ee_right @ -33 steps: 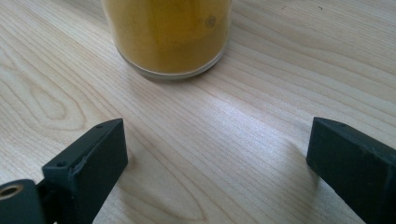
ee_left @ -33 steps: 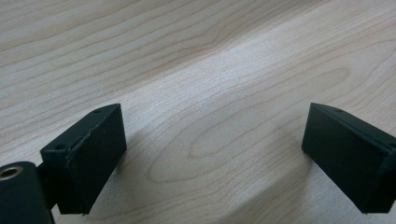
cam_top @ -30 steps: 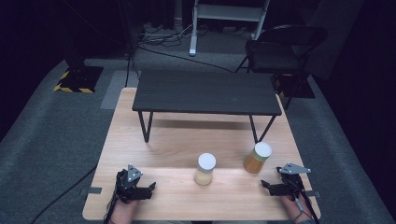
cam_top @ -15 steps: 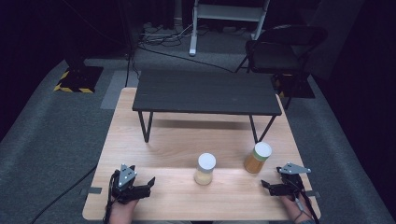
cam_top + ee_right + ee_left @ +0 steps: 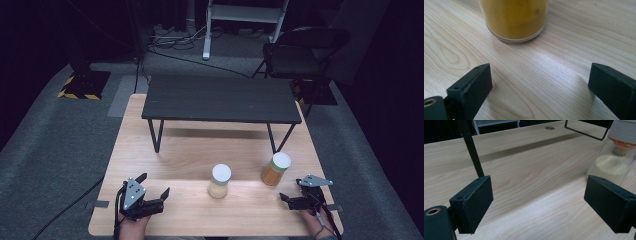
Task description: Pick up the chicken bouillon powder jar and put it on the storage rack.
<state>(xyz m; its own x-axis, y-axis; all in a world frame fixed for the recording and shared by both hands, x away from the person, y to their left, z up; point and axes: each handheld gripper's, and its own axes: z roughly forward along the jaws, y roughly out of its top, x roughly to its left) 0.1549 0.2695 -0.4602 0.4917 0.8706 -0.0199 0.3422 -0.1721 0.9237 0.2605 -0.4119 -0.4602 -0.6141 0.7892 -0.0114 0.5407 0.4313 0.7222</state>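
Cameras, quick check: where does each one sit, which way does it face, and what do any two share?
High view: above the person's side, looking forward and down on the wooden table; shows the left gripper, the right gripper and both hands.
Left gripper view: rides the left gripper, low over the table, facing the pale jar between its open jaws.
Right gripper view: rides the right gripper, facing the orange jar close ahead.
Shared: the high view holds both jars, pale and orange.
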